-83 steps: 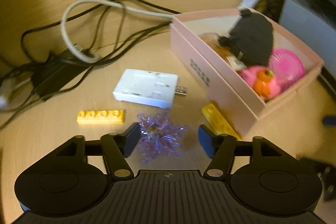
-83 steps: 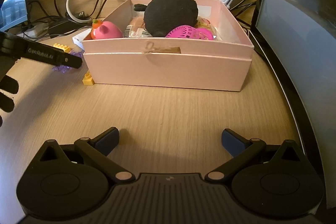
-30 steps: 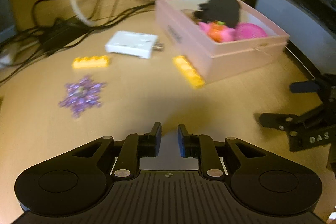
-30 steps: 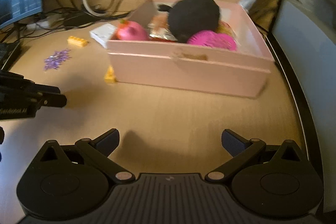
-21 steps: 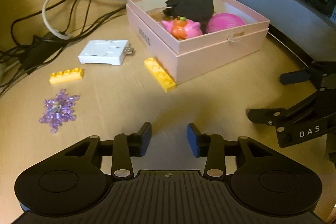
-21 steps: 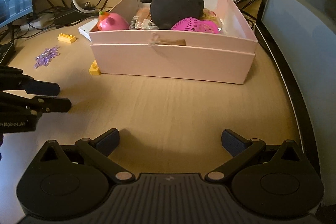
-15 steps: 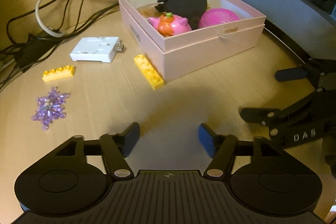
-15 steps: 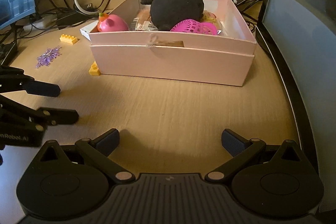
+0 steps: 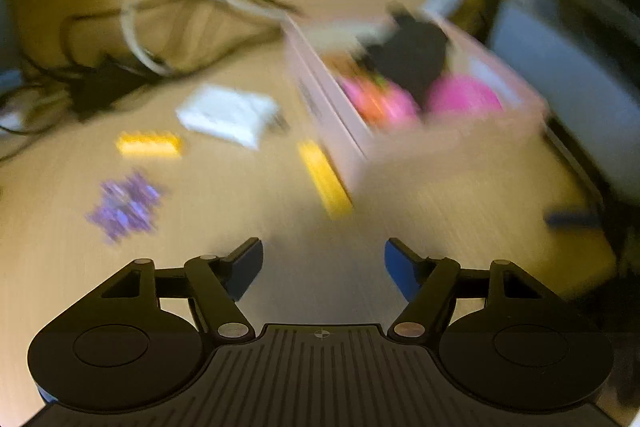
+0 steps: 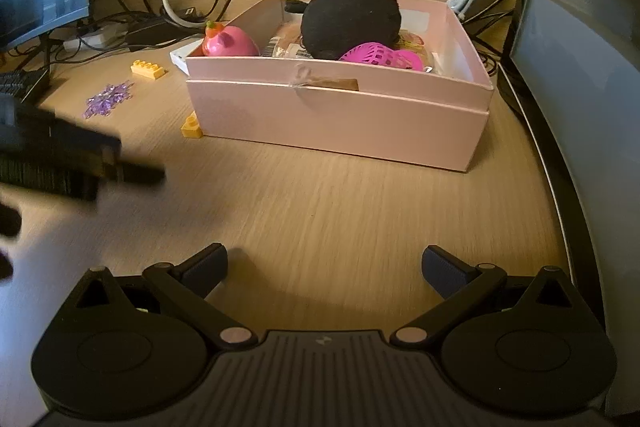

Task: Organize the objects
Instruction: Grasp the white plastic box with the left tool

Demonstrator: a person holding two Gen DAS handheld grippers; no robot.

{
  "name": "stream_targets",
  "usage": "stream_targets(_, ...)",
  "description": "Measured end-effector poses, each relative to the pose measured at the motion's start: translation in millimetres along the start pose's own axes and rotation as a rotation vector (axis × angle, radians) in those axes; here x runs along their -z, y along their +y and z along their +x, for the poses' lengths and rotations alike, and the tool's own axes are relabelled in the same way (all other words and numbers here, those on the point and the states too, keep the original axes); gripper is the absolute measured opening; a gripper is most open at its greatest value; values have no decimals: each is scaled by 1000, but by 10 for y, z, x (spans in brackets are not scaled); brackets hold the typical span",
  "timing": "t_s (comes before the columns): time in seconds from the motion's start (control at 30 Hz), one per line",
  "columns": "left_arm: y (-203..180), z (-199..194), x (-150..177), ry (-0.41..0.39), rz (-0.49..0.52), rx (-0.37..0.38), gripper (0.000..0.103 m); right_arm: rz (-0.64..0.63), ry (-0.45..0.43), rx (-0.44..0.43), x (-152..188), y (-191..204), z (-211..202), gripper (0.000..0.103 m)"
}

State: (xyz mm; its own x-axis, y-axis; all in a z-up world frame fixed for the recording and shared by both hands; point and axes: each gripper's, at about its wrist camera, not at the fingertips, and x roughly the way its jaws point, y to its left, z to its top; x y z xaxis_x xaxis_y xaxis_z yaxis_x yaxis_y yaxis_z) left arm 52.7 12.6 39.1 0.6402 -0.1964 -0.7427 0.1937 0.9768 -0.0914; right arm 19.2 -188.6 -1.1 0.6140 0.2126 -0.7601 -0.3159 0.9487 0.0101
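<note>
Left hand-held gripper (image 9: 323, 263) spread wide, empty, above the wooden surface (image 10: 340, 195); its view is smeared. Right hand-held gripper (image 10: 324, 269) also spread, empty, facing the pink box (image 10: 336, 111). Box holds a black plush (image 10: 352, 19), pink pig toy (image 10: 230, 43) and pink mesh ball (image 10: 380, 55). Loose items outside: long yellow brick (image 9: 325, 179) just beside the box wall, second yellow brick (image 9: 149, 143), purple bead cluster (image 9: 124, 207), white USB adapter (image 9: 228, 115). Risk, as I judge it: the long brick sits close to the box, so one finger could strike the wall and shove the box; the bead cluster is flat and irregular and may slip out.
</note>
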Motion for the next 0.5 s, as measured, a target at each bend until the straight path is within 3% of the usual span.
stream_targets(0.13, 376, 97, -461, -50, -263, 36, 75, 0, -11, 3, 19, 14, -5, 103)
stream_targets(0.23, 593, 369, -791, -2, -419, -11, 73, 2, -9, 5, 13, 22, -3, 103)
stream_targets(0.37, 633, 785, -1091, 104, -470, -90, 73, 11, -2, 12, 1, 33, -3, 103)
stream_targets(0.5, 619, 985, -1165, 122, -470, -168, 73, 19, 2, 19, -7, 41, -1, 103)
